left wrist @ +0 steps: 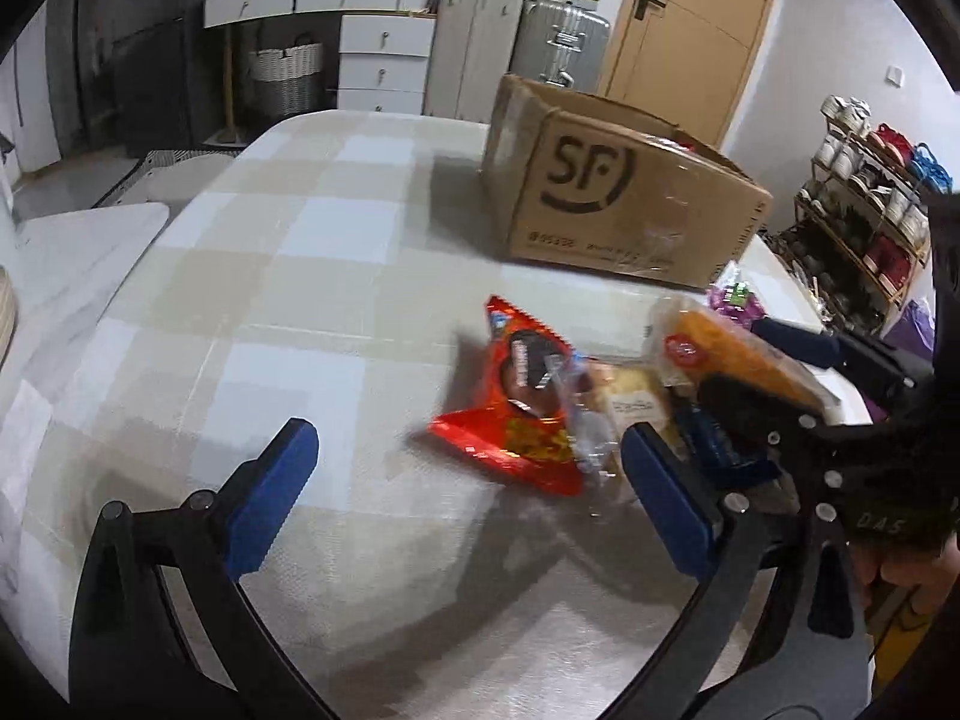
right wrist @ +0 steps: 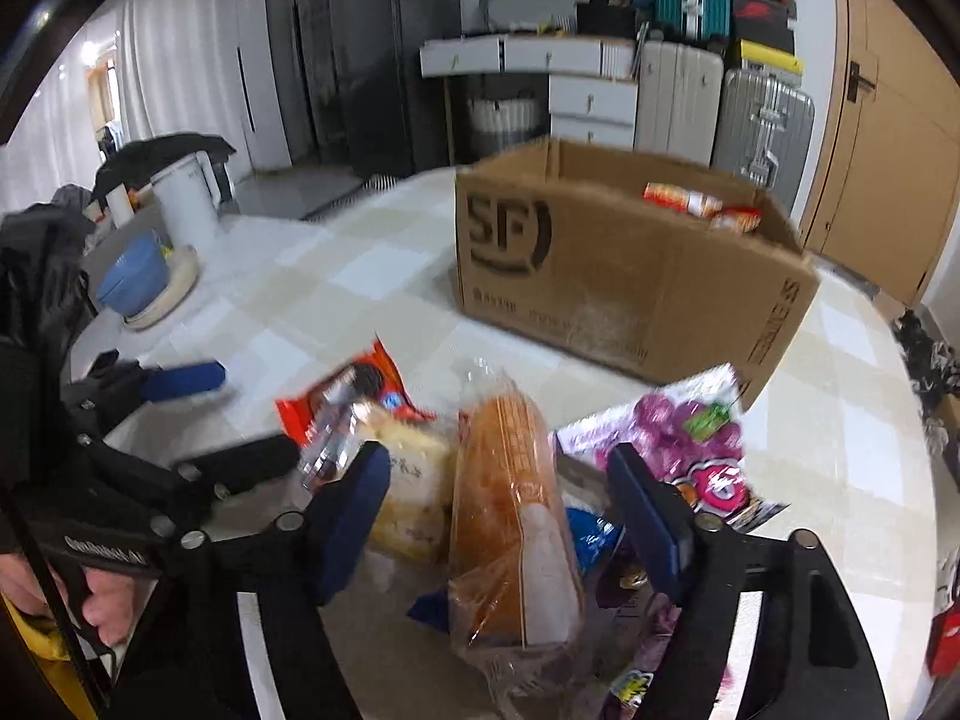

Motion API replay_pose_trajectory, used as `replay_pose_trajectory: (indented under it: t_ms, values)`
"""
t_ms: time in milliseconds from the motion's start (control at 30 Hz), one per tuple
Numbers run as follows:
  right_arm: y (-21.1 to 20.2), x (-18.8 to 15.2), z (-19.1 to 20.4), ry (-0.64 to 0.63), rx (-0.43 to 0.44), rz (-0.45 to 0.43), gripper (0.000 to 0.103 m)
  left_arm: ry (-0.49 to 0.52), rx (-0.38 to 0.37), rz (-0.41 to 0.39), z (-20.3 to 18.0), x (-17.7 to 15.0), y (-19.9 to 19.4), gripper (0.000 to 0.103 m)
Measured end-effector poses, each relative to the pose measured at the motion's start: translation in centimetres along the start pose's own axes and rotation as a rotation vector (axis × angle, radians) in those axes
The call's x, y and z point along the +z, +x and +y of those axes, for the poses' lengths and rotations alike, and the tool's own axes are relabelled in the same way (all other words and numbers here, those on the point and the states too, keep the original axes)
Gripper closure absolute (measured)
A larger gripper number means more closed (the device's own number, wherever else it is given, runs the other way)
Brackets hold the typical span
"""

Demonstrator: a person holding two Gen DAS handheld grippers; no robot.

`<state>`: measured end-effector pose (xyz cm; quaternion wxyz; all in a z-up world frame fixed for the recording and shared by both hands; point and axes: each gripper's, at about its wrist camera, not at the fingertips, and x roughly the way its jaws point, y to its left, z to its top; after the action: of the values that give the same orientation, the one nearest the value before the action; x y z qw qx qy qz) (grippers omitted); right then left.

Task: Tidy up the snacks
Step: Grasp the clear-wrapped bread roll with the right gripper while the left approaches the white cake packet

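Right gripper [right wrist: 498, 510], filling the lower centre of its own view, is standing about half open, its blue-padded jaws straddling the orange bread bag [right wrist: 510, 516] without visibly pressing on it, so nothing is being held yet. Left gripper [left wrist: 468, 498], at the bottom of the left wrist view, is gaping wide and empty above the checked tablecloth [left wrist: 270, 276], with the red biscuit packet [left wrist: 522, 414] lying just beyond its right pad. Judging by this, the step in hand is picking the next snack out of the loose heap in mid-frame, and the cardboard box [right wrist: 600, 276] in the upper centre, already showing a couple of red-and-white packets [right wrist: 702, 207] inside its open top, is looking like the destination. Next, the right jaws are needing to close gently across the bread bag's narrow sides, then lift and carry it over the box wall. Its film is clear, crinkly and slack around a soft loaf, so a hard squeeze is likely crushing it and a light one is risking slip. Beside it, a pale cake wrapper [right wrist: 408, 492] is sitting at its left, a glossy purple pouch [right wrist: 690, 426] at right, and a blue foil packet [right wrist: 591, 531] is peeking out underneath; all are thin, slick and flat. By contrast, the box is stiff, matt and square-edged.
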<state>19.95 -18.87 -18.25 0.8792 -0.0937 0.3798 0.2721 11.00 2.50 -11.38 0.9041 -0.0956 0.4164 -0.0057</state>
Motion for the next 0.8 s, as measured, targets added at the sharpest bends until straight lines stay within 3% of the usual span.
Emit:
replay_pose_trajectory:
  t_ms: [167,200,500,700,800]
  values:
    - [1.8,-0.5,0.1,-0.002,-0.011,0.055,0.056,-0.012,-0.006,0.023,0.7,0.0,1.1,0.002]
    - [2.2,-0.6,0.1,-0.013,-0.022,0.066,0.065,-0.014,-0.008,0.026,0.6,0.1,1.3,0.002]
    - [0.8,-1.0,-0.7,0.085,0.050,0.007,0.069,-0.002,-0.012,0.026,0.0,-0.2,0.7,0.002]
    - [-2.9,-1.6,-2.5,0.185,0.139,-0.129,0.069,0.030,-0.022,0.018,-1.1,-0.5,-0.5,0.002]
    - [-4.5,-2.3,-3.3,0.237,0.187,-0.194,0.069,0.046,-0.061,0.026,-2.0,-0.4,-0.6,0.002]
